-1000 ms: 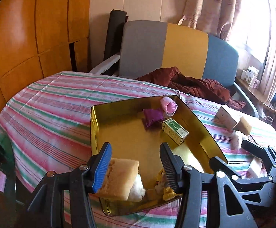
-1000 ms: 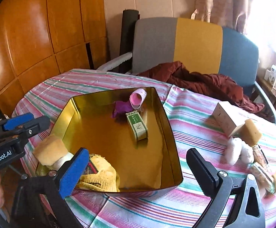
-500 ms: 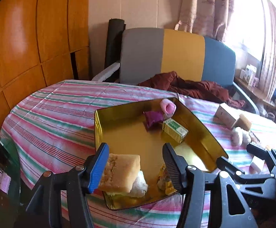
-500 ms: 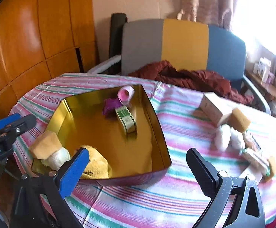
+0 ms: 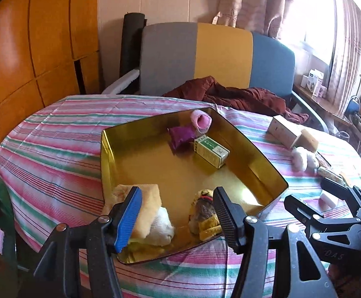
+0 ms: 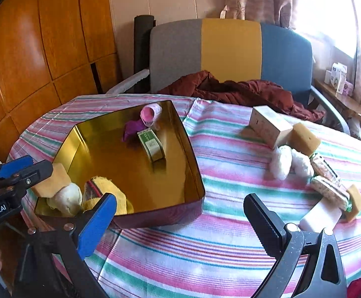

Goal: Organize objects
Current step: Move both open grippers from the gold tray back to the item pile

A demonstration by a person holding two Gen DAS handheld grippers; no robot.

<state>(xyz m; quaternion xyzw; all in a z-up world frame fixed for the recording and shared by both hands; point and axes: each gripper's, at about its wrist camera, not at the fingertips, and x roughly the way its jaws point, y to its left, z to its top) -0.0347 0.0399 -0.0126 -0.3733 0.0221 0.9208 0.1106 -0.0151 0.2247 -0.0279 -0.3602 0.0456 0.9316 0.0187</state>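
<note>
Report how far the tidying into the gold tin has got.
Done: the gold tin already holds a green box, pink roll, purple pouch, tan sponge and yellow cloth. In hand: nothing; the left gripper is opening, the right gripper is empty. Left: the cardboard box, sponge block and white fluff on the table.

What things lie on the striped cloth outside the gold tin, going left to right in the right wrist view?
Pale box → white fluffy toy → tan sponge → white block → small tan sponge.
</note>
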